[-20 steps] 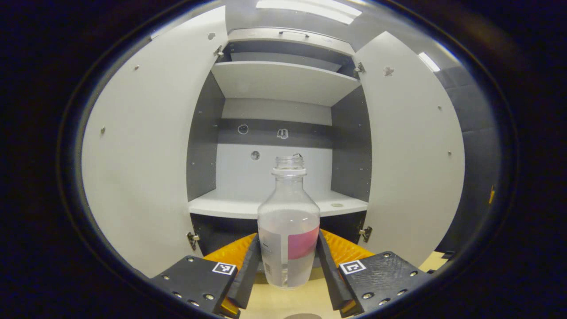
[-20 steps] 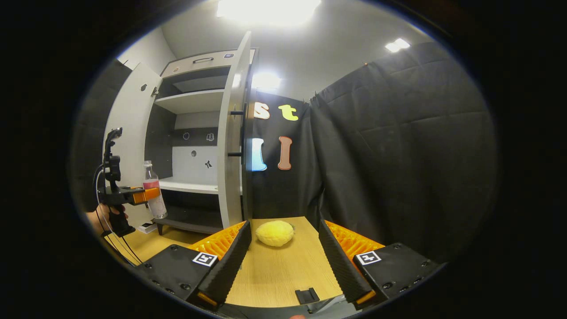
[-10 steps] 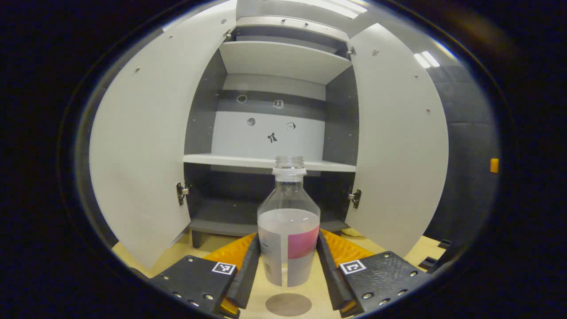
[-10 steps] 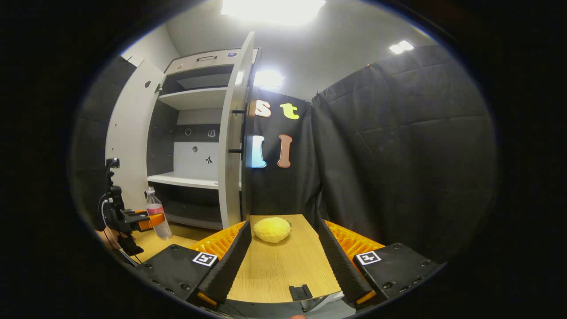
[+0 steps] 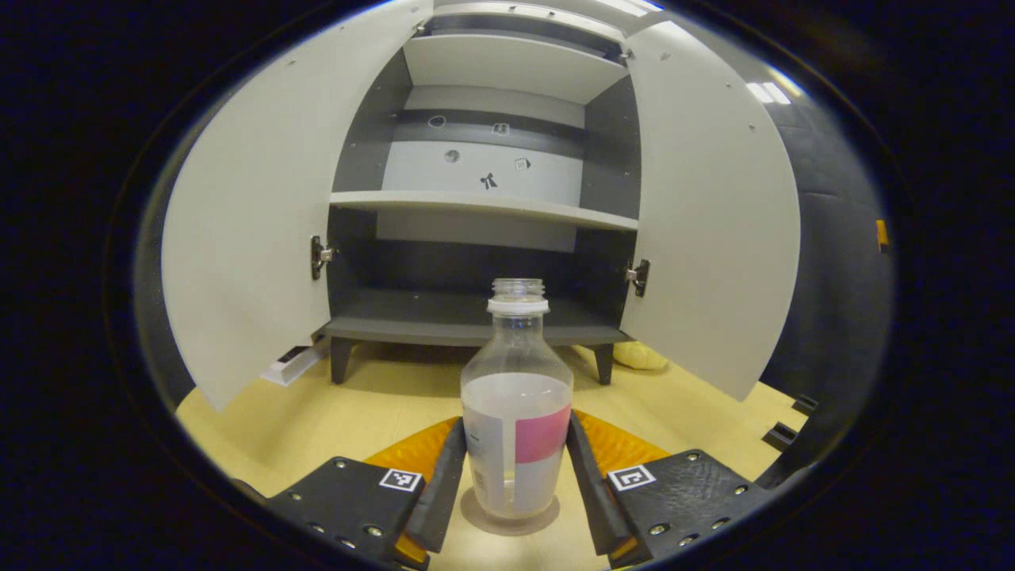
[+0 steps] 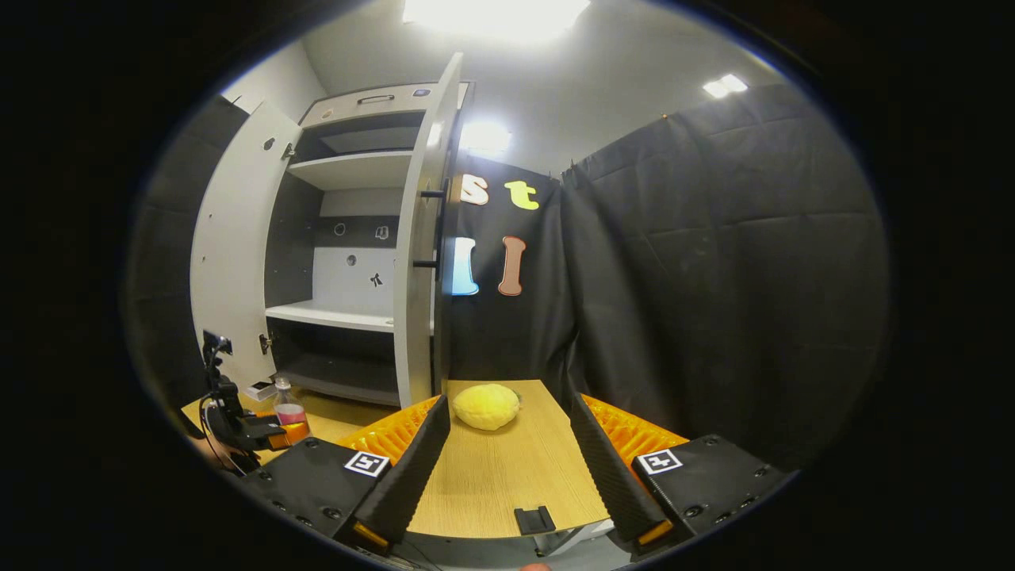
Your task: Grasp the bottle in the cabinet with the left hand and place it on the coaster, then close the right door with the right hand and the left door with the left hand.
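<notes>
Nearest in the left gripper view, the left gripper (image 5: 515,476) had its jaws closed on the lower body of the bottle (image 5: 516,412), one finger pressed to each side. Since a second earlier the bottle had come down from level with the middle shelf to the tabletop (image 5: 317,420), and its base now sat on, or just above, the round coaster (image 5: 511,519); contact could not be told for sure. The bottle stood upright, uncapped and partly filled. By my judgement the placing step was all but done, and what remained was to release and draw the fingers back without tipping it.

In the right gripper view, the right gripper (image 6: 511,468) hung over the near edge of the tabletop with its jaws wide and nothing between them. A yellow soft lump (image 6: 486,406) lay farther along, near the far edge by the booth wall.

Beyond the bottle, the cabinet (image 5: 476,317) stood with both doors swung out. The left door (image 5: 246,230) and the right door (image 5: 714,222) flanked a bare strip of tabletop, so each seemed to have room to swing once the left gripper cleared. The right door's edge (image 6: 416,270) faced the right gripper, with open tabletop between.
</notes>
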